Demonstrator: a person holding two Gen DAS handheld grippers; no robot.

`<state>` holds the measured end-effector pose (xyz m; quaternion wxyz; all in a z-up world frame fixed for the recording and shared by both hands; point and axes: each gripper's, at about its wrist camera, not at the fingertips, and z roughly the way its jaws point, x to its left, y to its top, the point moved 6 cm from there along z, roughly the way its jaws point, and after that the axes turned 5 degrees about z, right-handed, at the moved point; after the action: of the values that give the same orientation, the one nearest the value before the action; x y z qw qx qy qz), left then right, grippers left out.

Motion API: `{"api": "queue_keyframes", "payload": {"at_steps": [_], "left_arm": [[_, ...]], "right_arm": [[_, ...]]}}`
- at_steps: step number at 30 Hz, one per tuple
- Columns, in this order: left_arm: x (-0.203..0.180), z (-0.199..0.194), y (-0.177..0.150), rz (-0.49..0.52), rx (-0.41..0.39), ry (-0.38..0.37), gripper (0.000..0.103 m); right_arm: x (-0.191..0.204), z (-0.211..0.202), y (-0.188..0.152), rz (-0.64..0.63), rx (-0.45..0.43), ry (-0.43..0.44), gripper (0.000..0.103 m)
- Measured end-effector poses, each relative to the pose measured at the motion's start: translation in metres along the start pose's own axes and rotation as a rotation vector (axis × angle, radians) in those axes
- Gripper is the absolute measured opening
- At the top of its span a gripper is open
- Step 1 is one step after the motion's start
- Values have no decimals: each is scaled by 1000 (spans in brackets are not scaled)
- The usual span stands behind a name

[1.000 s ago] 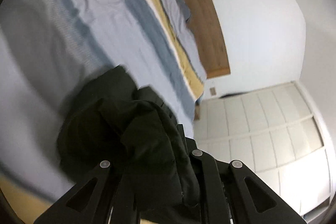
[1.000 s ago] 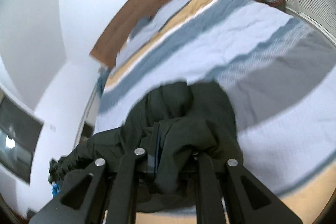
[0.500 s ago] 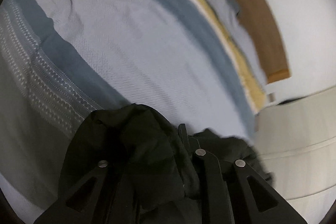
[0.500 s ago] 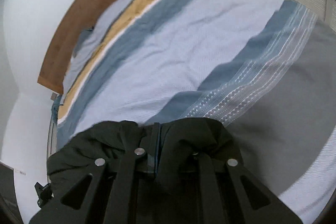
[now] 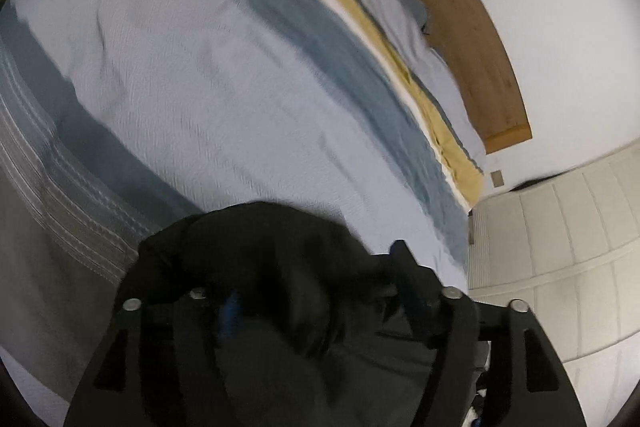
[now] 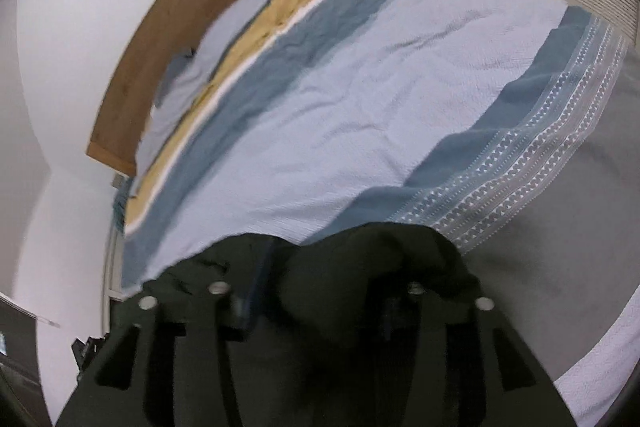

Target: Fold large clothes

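**Both grippers opening over dark garment on bed**

Left black two-finger gripper [image 5: 316,291]: jaws have just been opening, now spread wide, bunched black fabric garment [image 5: 256,251] between them, slack, not pinched. Right black two-finger gripper [image 6: 316,291]: jaws have also just been opening, about half apart, same garment [image 6: 360,267] heaped between. Garment lies at the near edge of the striped blue, grey and yellow textured bedspread [image 6: 360,99]. Fingertips buried in cloth; contact unclear. Wooden headboard [image 5: 460,7] behind.
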<state>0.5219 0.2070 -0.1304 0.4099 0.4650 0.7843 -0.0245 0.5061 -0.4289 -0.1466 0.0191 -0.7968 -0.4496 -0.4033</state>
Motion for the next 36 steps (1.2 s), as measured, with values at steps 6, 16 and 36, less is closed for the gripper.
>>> {"api": "queue_keyframes", "payload": {"at_steps": [6, 16, 36], "left_arm": [[-12, -39, 14, 34, -86, 36, 83], [-94, -12, -80, 411, 16, 159, 84], [-116, 156, -93, 613, 193, 397, 102]], "right_arm": [[11, -36, 15, 30, -68, 28, 69], [105, -49, -72, -358, -7, 3, 69], [105, 113, -89, -559, 115, -202, 69]]}}
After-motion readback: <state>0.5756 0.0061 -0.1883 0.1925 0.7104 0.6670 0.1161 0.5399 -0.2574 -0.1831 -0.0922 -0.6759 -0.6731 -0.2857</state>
